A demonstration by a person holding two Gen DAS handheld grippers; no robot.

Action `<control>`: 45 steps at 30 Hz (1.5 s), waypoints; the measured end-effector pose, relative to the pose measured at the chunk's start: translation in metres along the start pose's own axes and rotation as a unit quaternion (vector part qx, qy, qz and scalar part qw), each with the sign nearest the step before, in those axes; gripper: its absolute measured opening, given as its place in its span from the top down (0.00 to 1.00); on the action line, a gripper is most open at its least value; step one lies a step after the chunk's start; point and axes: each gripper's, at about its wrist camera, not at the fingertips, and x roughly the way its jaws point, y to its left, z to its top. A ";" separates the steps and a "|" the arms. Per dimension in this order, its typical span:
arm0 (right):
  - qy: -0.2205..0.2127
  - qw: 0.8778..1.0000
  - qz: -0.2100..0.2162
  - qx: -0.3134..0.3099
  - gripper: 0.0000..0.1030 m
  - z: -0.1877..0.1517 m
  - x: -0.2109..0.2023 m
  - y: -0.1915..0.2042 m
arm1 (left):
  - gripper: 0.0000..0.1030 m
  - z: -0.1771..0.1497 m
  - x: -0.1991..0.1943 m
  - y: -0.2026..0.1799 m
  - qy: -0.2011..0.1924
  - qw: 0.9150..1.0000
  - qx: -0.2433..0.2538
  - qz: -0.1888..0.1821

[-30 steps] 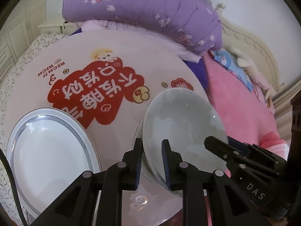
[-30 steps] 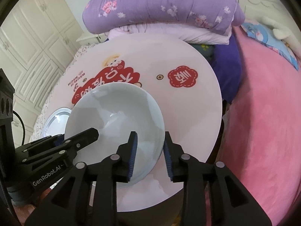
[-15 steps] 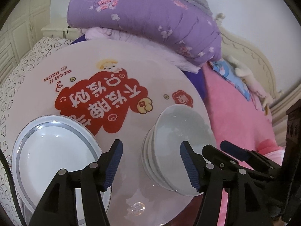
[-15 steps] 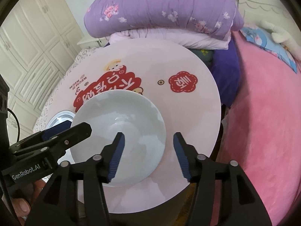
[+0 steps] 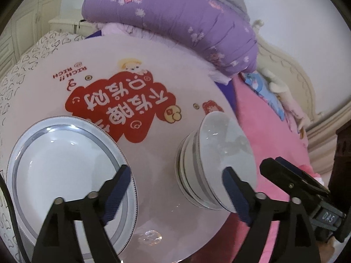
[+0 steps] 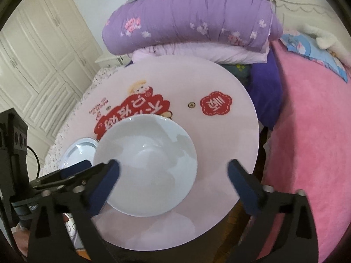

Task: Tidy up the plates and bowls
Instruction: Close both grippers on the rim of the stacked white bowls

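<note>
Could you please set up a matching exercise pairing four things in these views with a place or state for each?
Things:
1. bowl stack
2. plate
3. left tongs
4. quilt

Descriptions:
a. purple, folded beyond the table
b. open, holding nothing
c. flat, grey rim, on the table's left side
d. nested, near the table's right edge

Pairs: 1-d, 2-c, 3-b, 4-a
</note>
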 end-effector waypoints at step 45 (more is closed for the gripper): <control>0.074 0.994 0.054 0.059 0.03 -0.001 0.048 -0.059 | 0.22 0.002 0.052 0.004 0.072 0.994 -0.058 -0.054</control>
